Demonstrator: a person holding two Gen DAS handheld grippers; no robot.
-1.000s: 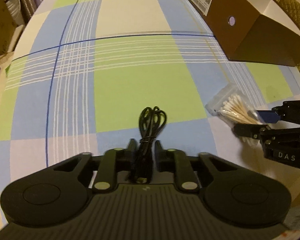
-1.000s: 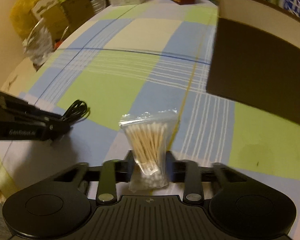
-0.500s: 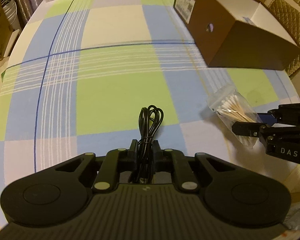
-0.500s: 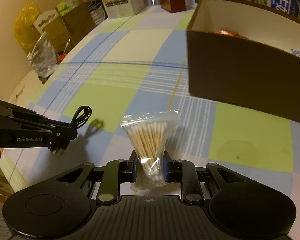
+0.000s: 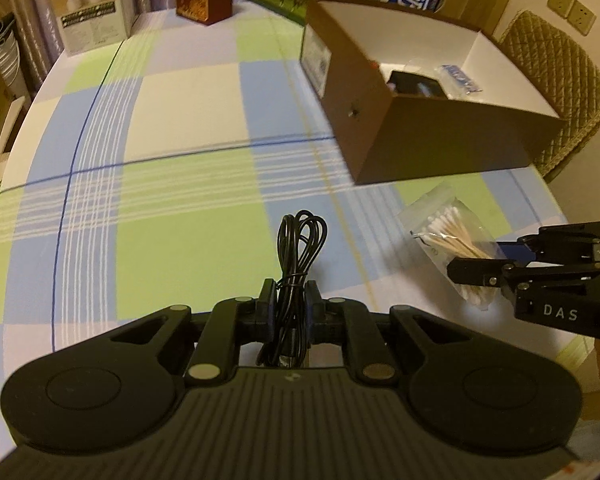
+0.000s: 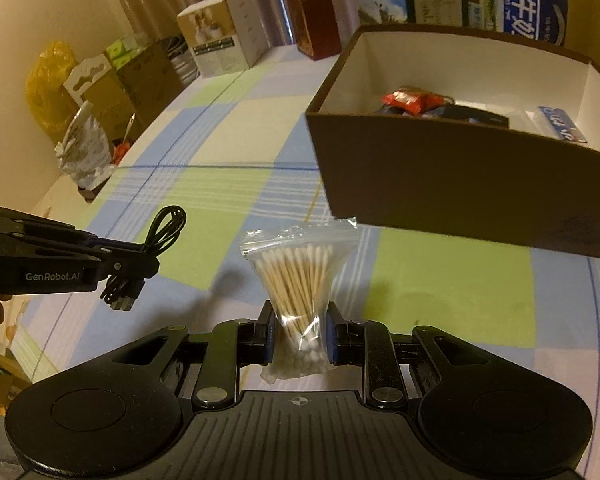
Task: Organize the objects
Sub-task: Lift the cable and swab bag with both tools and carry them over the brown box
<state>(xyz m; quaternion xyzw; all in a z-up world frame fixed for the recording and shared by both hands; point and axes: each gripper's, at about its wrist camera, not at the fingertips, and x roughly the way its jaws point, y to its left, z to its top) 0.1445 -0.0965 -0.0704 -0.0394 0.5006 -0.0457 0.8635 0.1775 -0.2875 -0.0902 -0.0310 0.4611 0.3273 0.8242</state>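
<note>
Your left tongs (image 5: 291, 300) pinch the coiled black cable (image 5: 298, 248); your right tongs (image 6: 300, 326) clamp the clear bag of wooden cotton swabs (image 6: 298, 276). Both have risen off the checked tablecloth (image 5: 172, 200), so the open brown cardboard box (image 6: 440, 168) ahead now shows its inside, ready for dropping.

two grippers (image 5: 291, 304) (image 6: 299, 326), one coiled black cable (image 5: 298, 248), one bag of cotton swabs (image 6: 298, 276), one open brown box (image 6: 452, 176), one table (image 5: 172, 208).
</note>
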